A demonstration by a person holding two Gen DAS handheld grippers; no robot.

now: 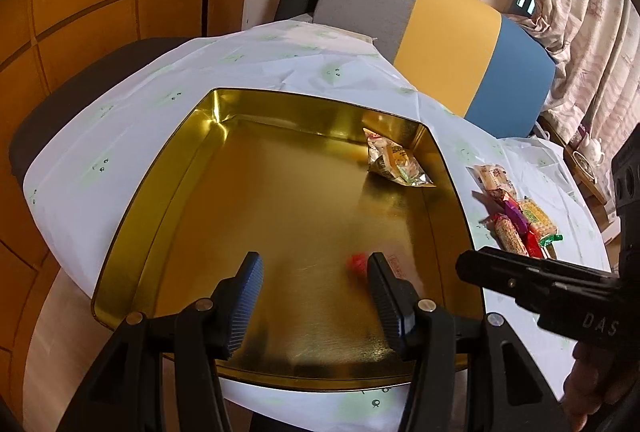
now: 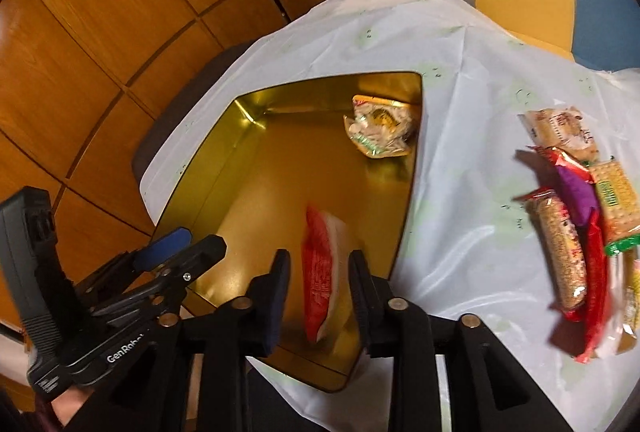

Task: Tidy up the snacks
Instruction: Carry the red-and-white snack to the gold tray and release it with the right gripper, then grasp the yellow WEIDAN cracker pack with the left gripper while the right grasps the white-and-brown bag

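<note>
Jaws of the right gripper stand a little apart at the bottom centre of its own view, with a red-and-white packet blurred between them; the pads do not seem to press on it, so it looks released over the tin. No grip shows on the left gripper either: its jaws stand well apart at the lower centre of its view, above the tin's floor, with nothing between them.

That packet looks light and soft, a crinkly film wrapper that should slip easily. My judgement is that a pinch across its middle, on the flat faces, holds best, and gently, since the contents may crush.

A gold tin, shallow and shiny inside, sits on a white tablecloth at centre frame. In its upper right corner lies a silvery pale snack bag, puffy and wrinkled. Well apart, at the right edge of the right wrist view, a heap of loose snacks waits on the cloth: a grainy bar, a cracker pack, purple and red wrappers. These too look light and slick.
</note>
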